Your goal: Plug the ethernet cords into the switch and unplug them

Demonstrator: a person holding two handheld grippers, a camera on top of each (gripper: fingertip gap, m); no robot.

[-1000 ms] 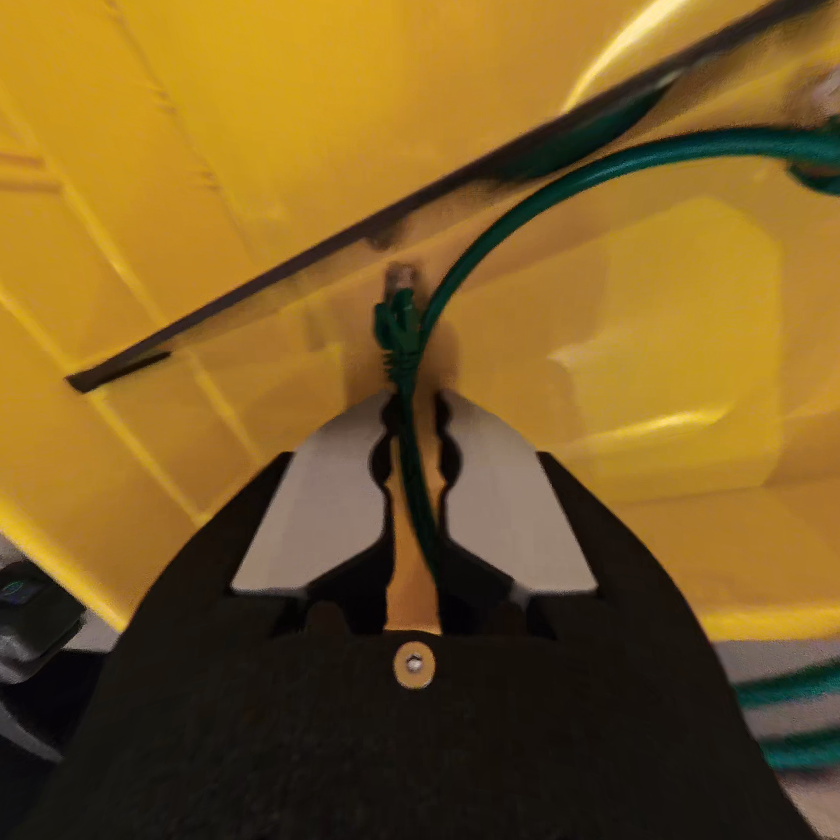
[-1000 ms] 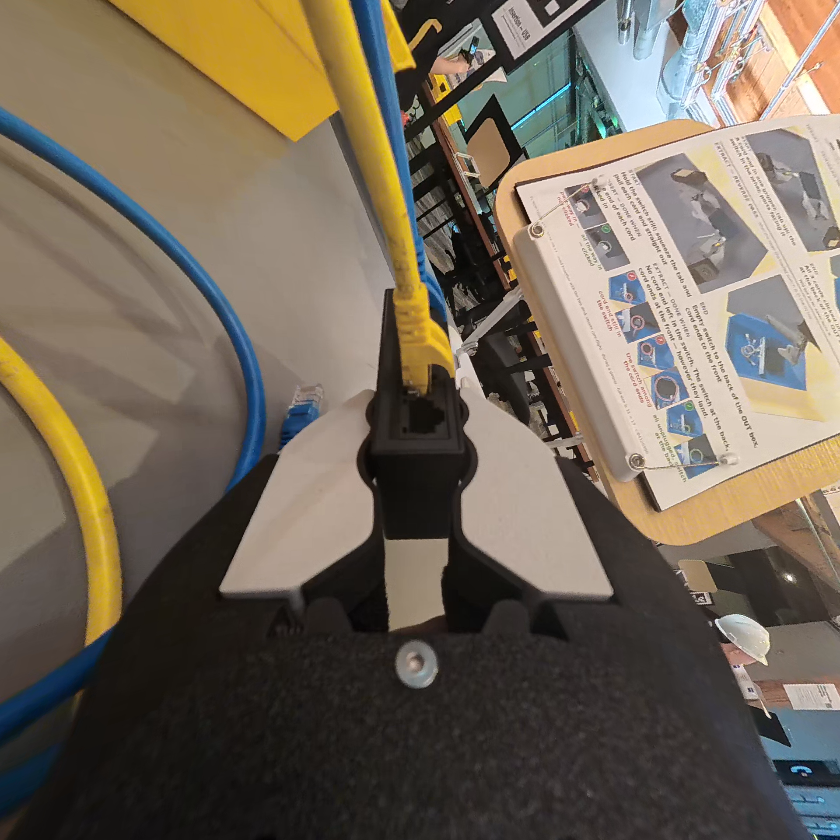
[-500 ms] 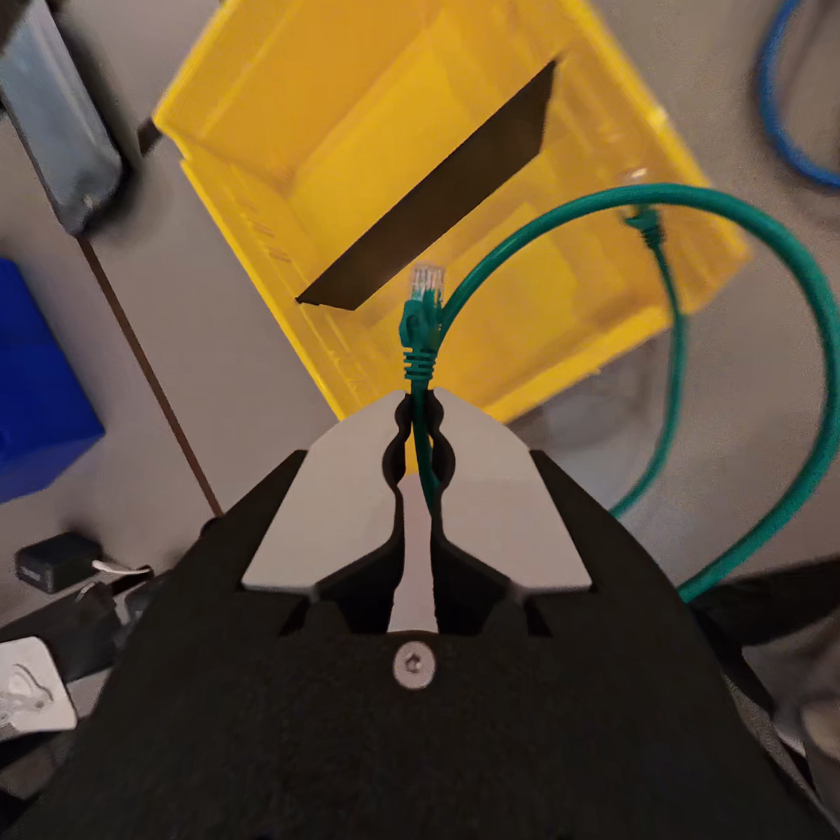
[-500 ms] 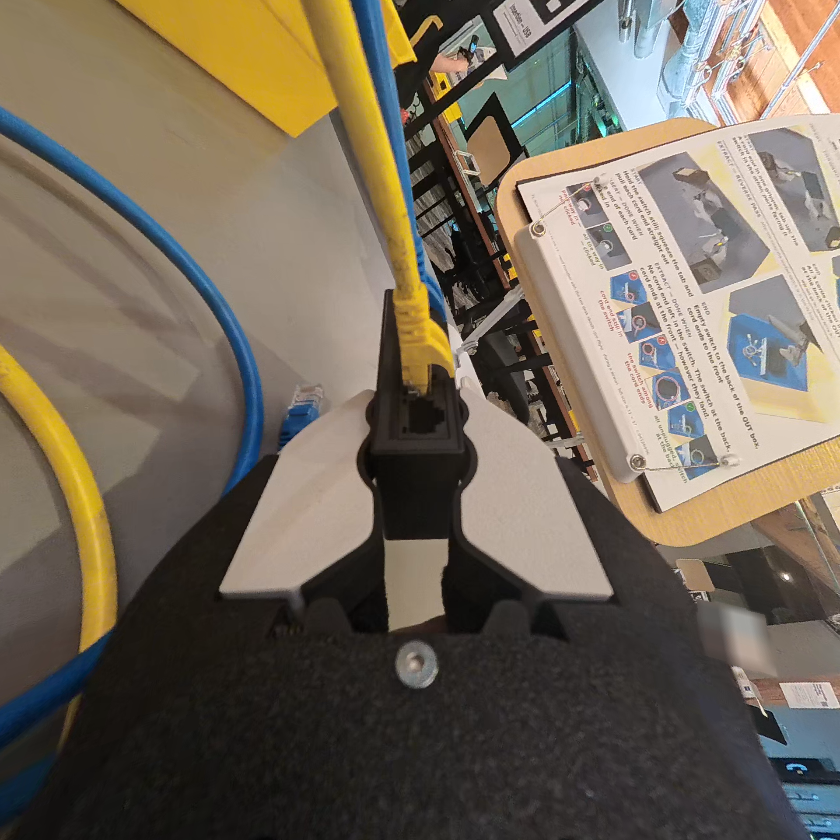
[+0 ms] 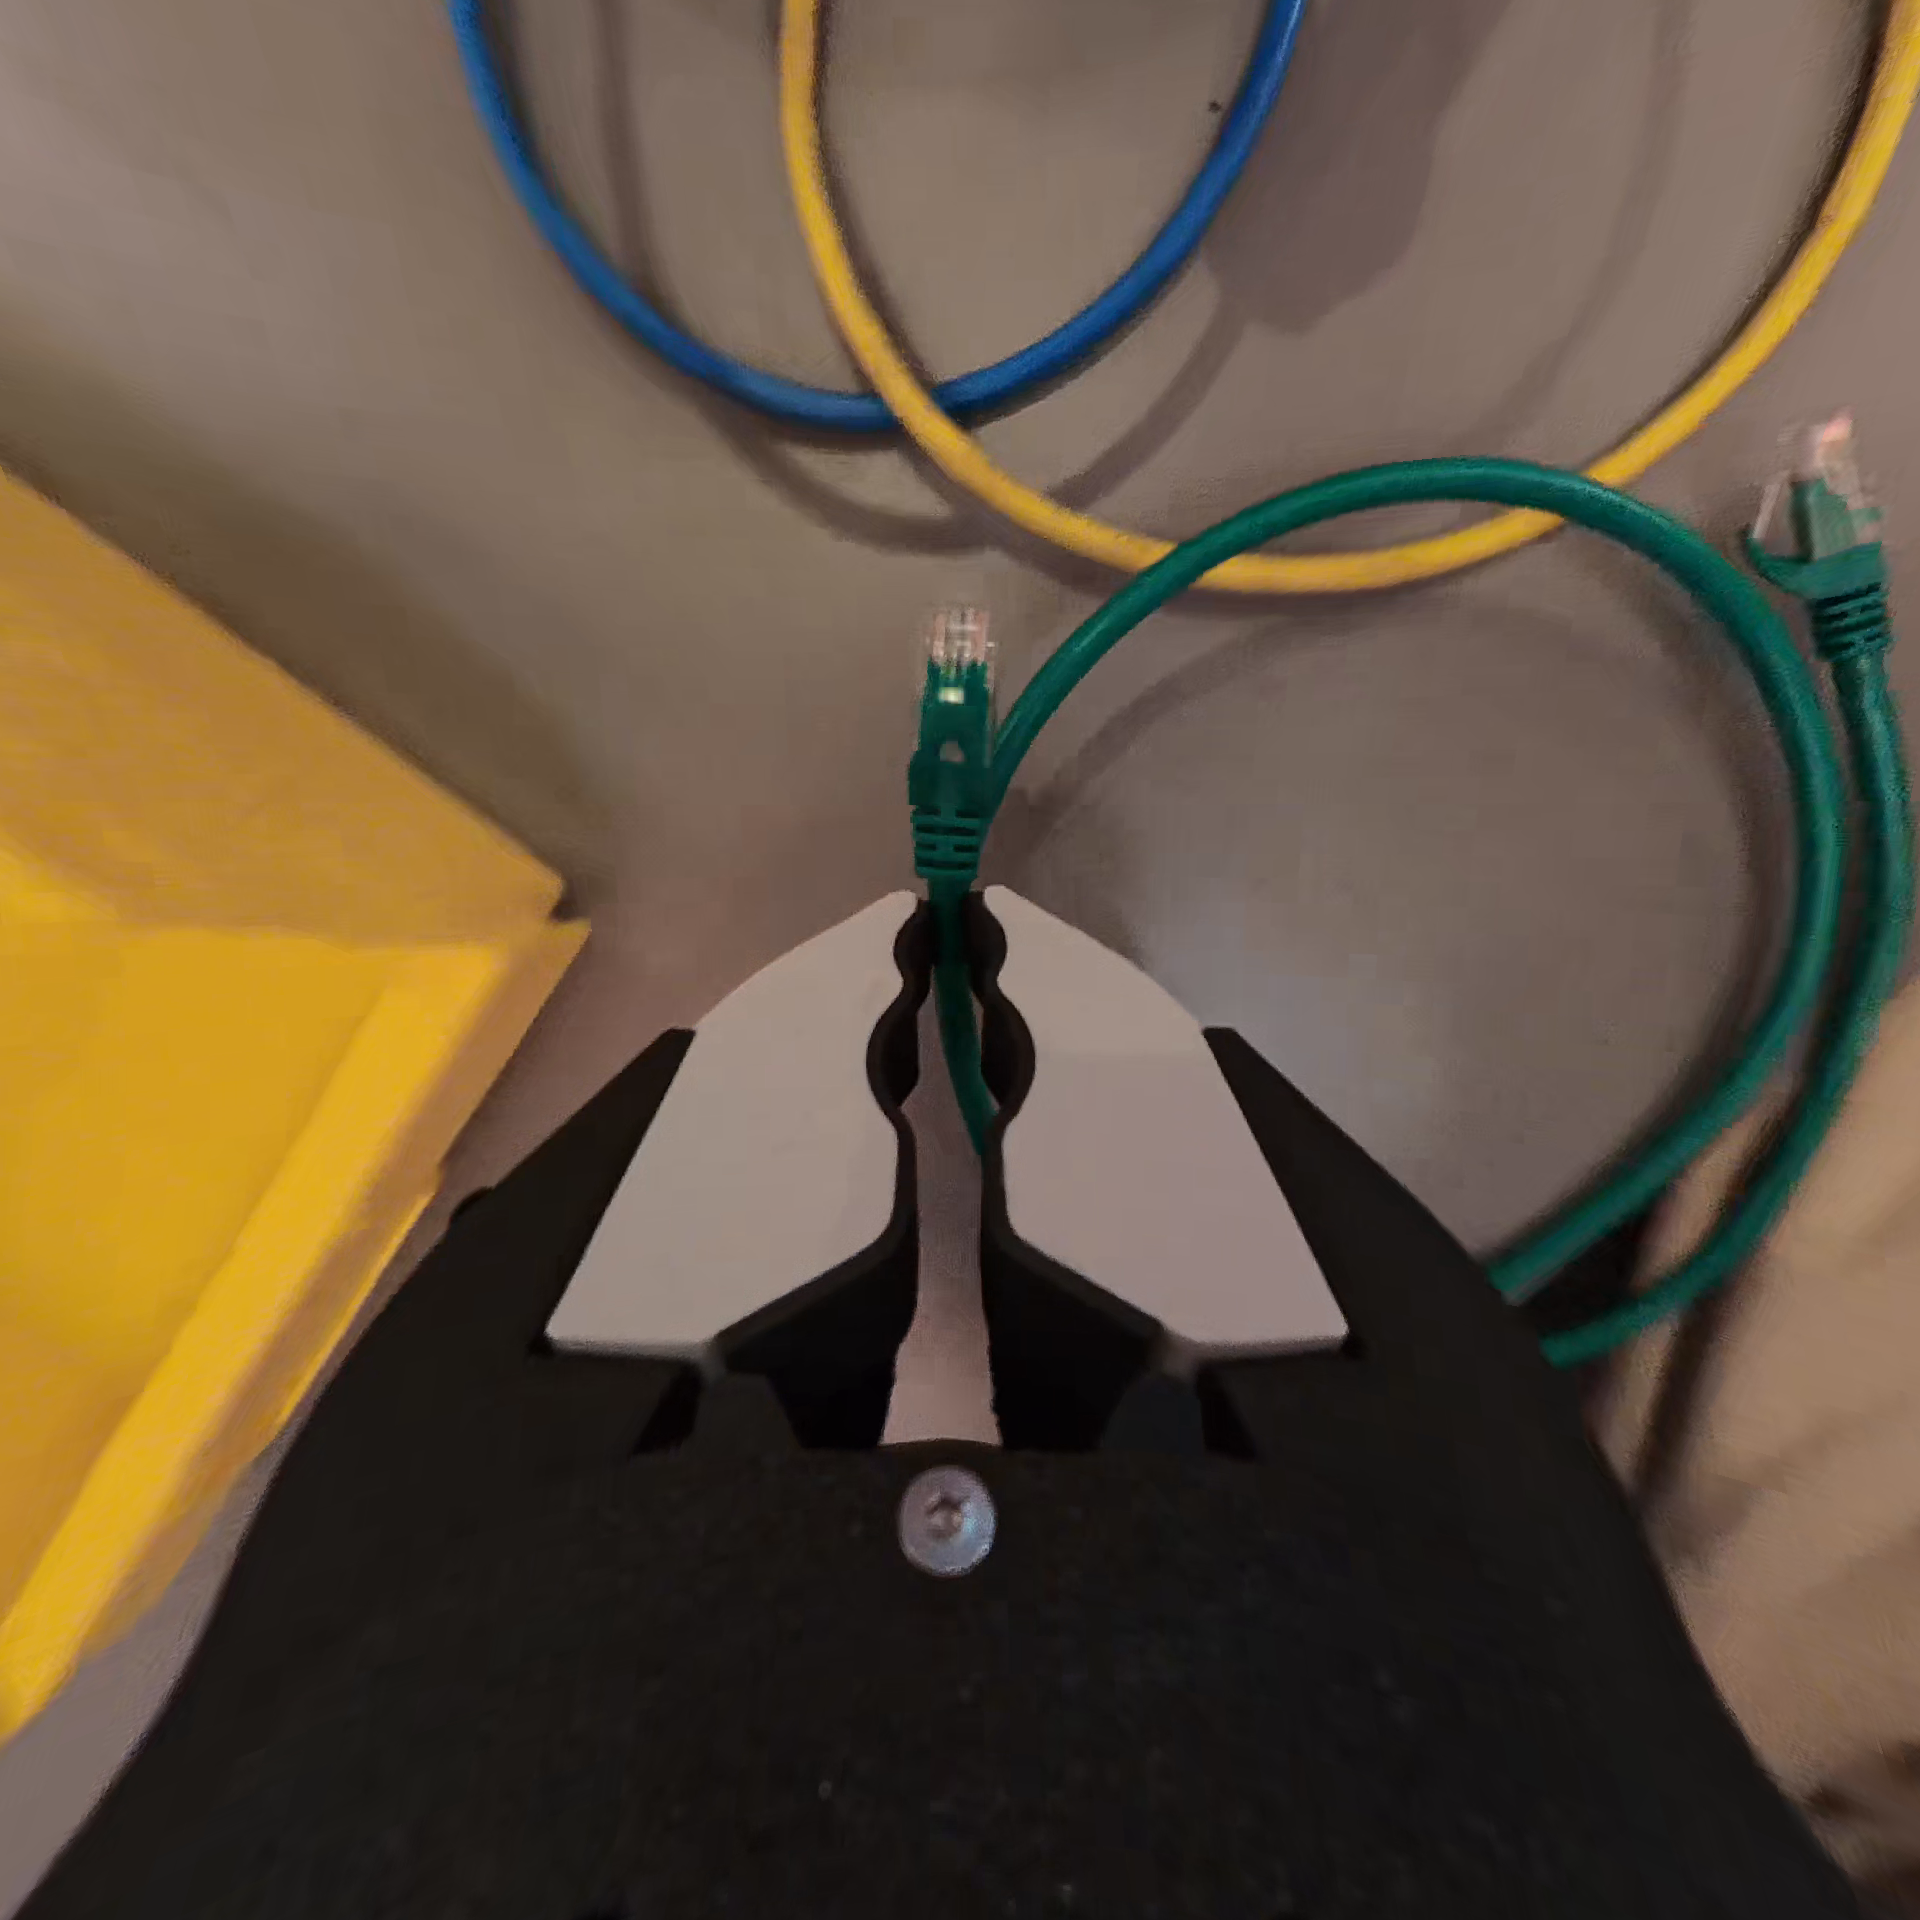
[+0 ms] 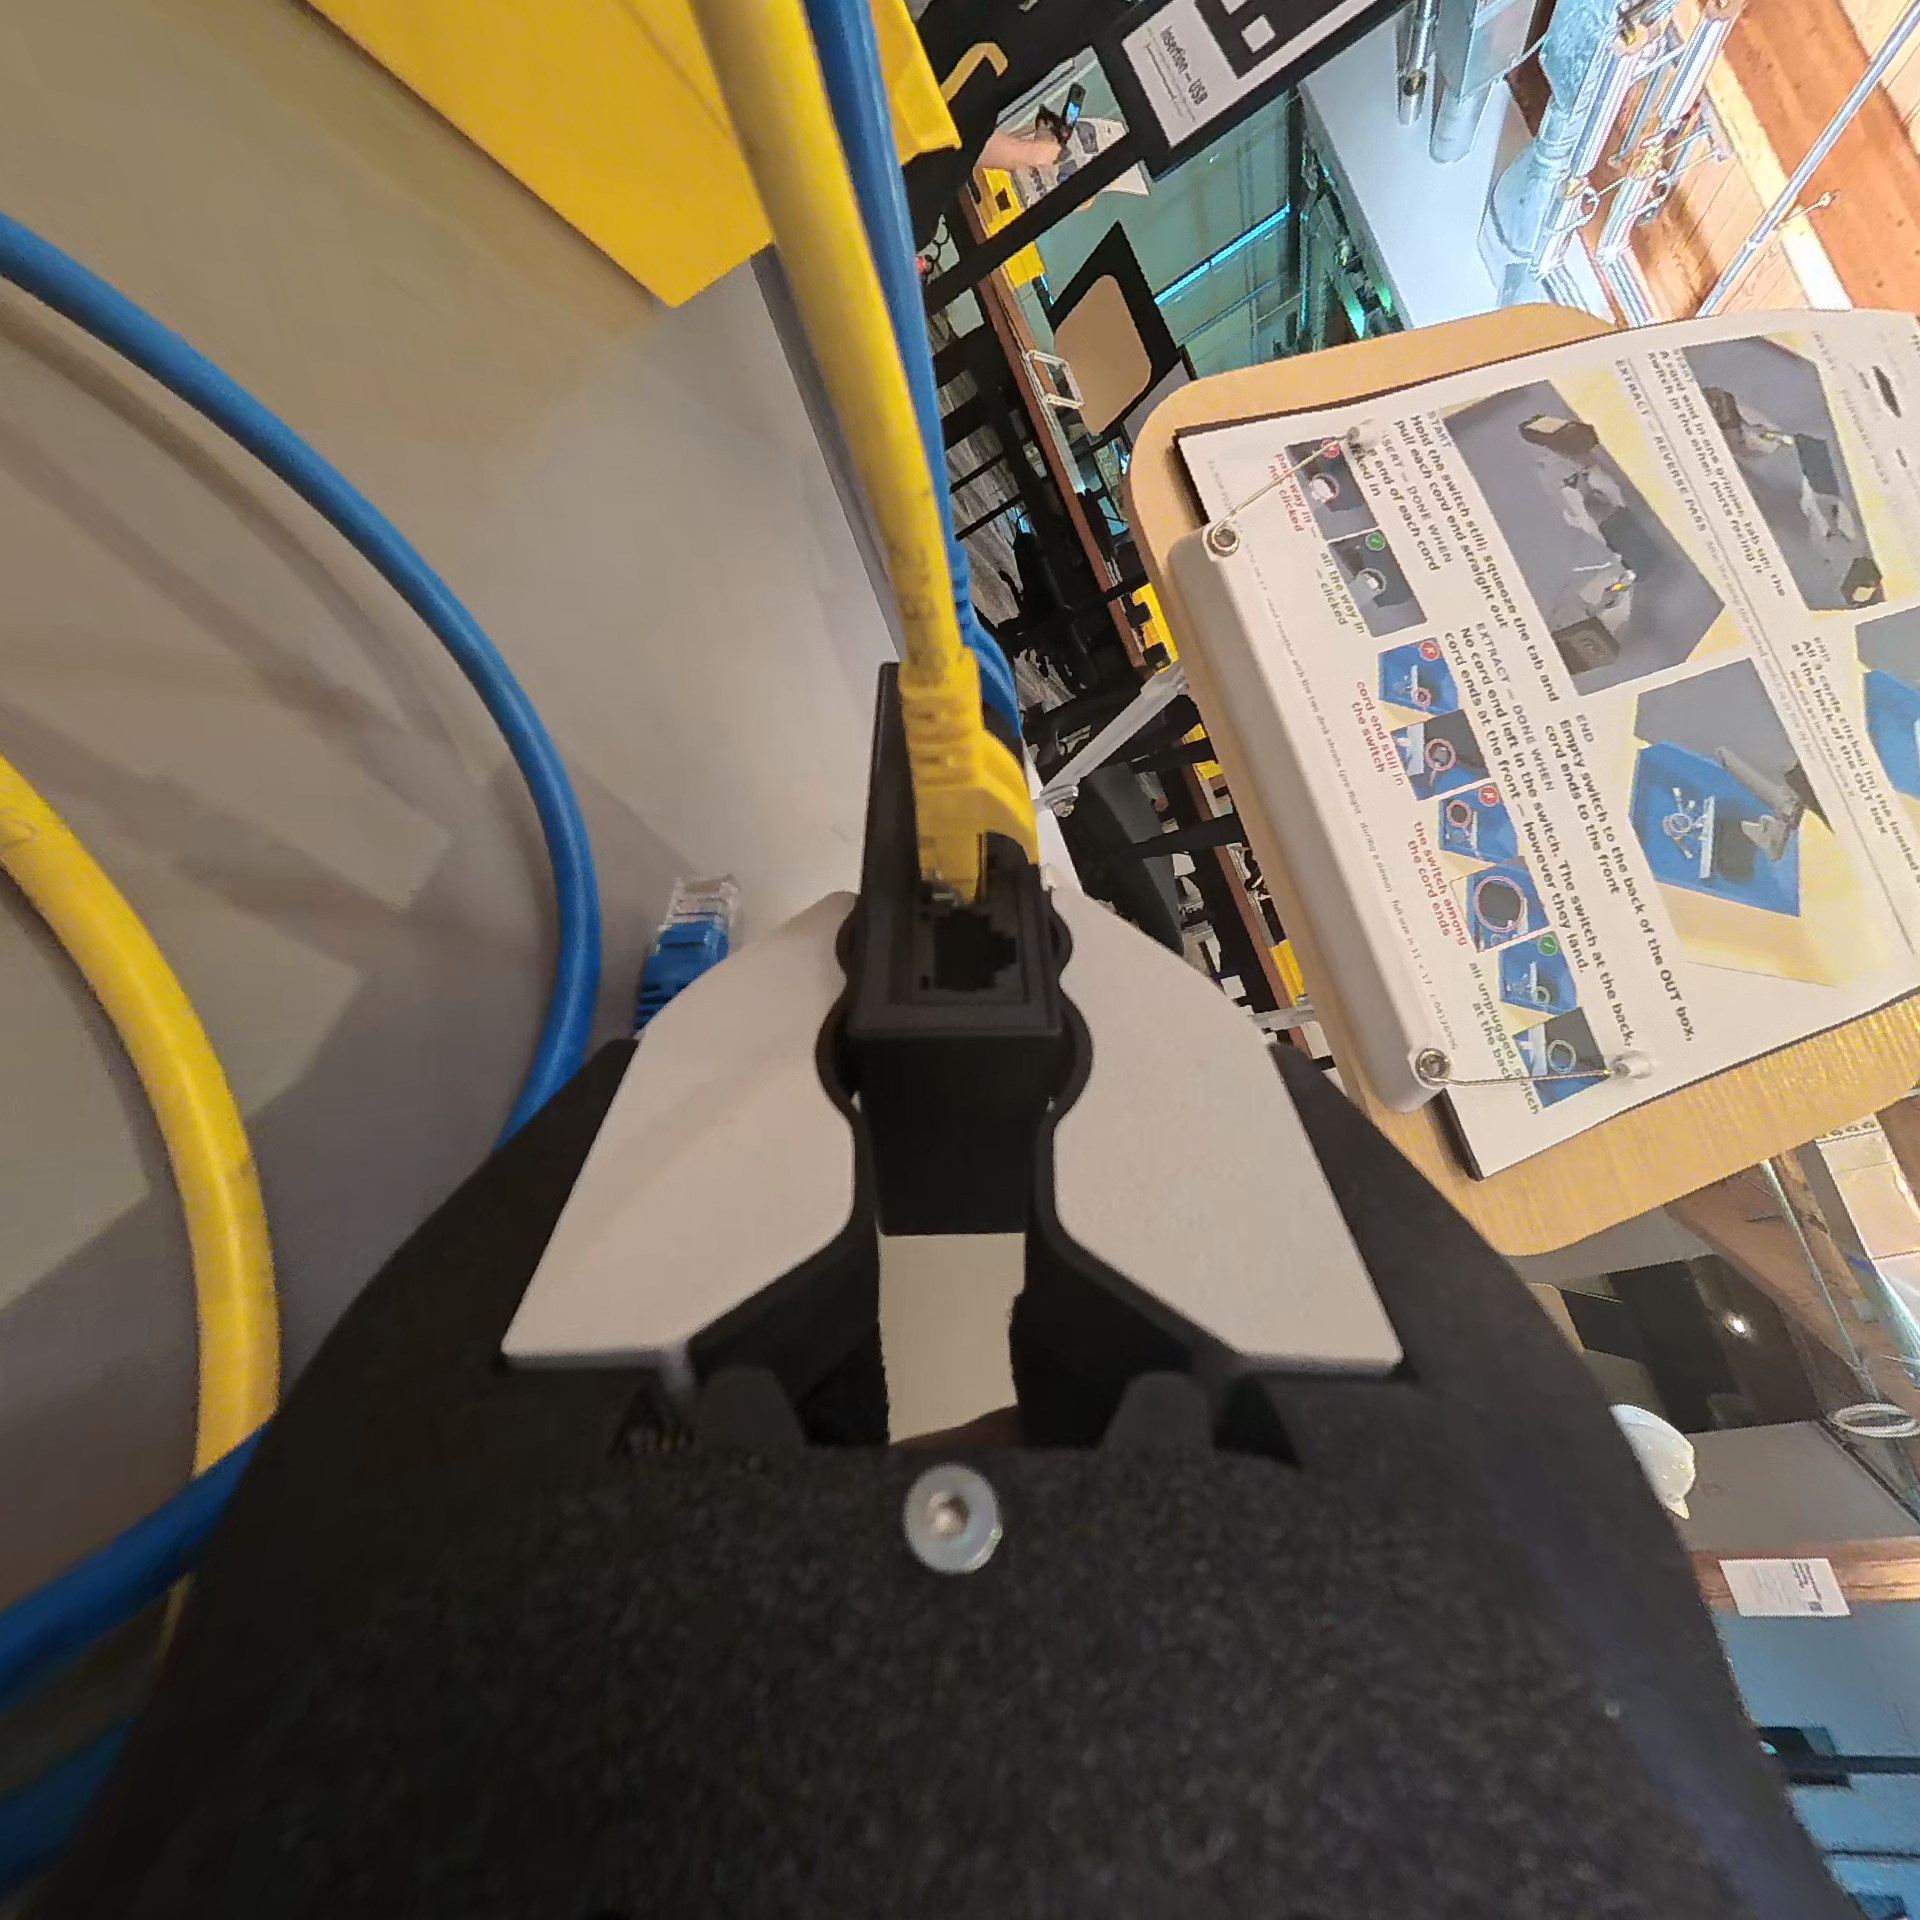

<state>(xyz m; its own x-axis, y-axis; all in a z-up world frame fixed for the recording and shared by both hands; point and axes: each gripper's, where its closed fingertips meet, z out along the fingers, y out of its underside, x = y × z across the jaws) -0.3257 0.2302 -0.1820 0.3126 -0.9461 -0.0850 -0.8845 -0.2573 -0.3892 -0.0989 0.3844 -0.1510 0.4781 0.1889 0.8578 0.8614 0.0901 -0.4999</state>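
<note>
My left gripper (image 5: 951, 902) is shut on the green ethernet cord (image 5: 1475, 497) just behind its plug (image 5: 951, 727), which points forward above the grey table. The cord's other plug (image 5: 1823, 530) lies at the right. My right gripper (image 6: 951, 925) is shut on the black switch (image 6: 951, 1049), held end-on. A yellow cord's plug (image 6: 951, 769) sits in a port of the switch, and the port nearest me (image 6: 971, 951) is empty. A blue cord (image 6: 457, 582) runs behind it, and its loose plug (image 6: 686, 925) lies on the table.
A yellow bin (image 5: 208, 1039) stands at the left in the left wrist view and shows again (image 6: 582, 114) at the top of the right wrist view. Blue (image 5: 727, 364) and yellow (image 5: 1039, 509) cord loops lie on the table. A wooden board with an instruction sheet (image 6: 1558, 727) stands at the right.
My left gripper has closed on the green cord and carried it out of the yellow bin, over to the blue and yellow loops. The right gripper and switch have barely moved.
</note>
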